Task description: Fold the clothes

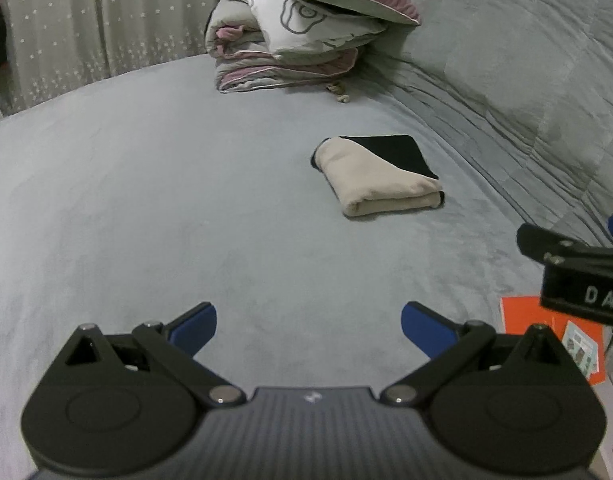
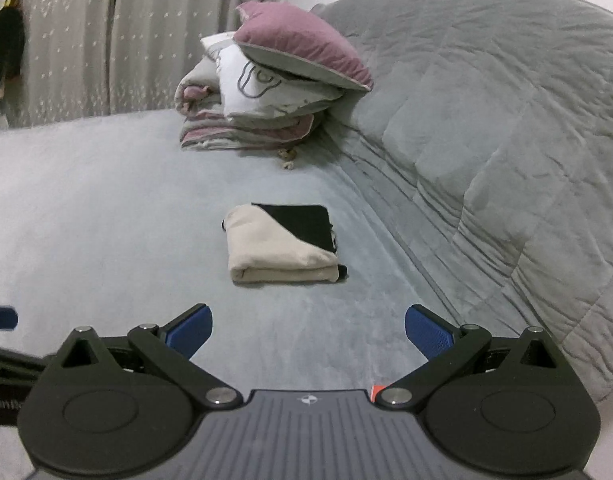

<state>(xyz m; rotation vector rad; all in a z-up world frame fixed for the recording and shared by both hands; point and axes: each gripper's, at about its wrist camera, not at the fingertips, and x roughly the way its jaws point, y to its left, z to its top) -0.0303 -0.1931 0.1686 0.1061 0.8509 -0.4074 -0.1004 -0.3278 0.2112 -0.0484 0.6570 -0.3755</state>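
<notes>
Grey bed [image 2: 106, 200] fills both views. The folded beige-and-black garment [image 2: 282, 246] lies well ahead of the right gripper [image 2: 308, 330], ahead-right of the left gripper [image 1: 308, 326]. Both sets of jaws gape wide, empty. Soft, light, floppy: I'd pinch its folded edge. Only the left view shows an orange booklet [image 1: 522, 328].

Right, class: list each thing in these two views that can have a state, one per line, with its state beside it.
Left gripper: open, empty, above the bed.
Right gripper: open, empty.
Beige and black garment: folded into a compact bundle, lying flat on the grey bed cover.
Pink and white quilt: folded, stacked.
Two pillows: piled on the quilt, tilted.
Grey dotted curtain: drawn shut.
</notes>
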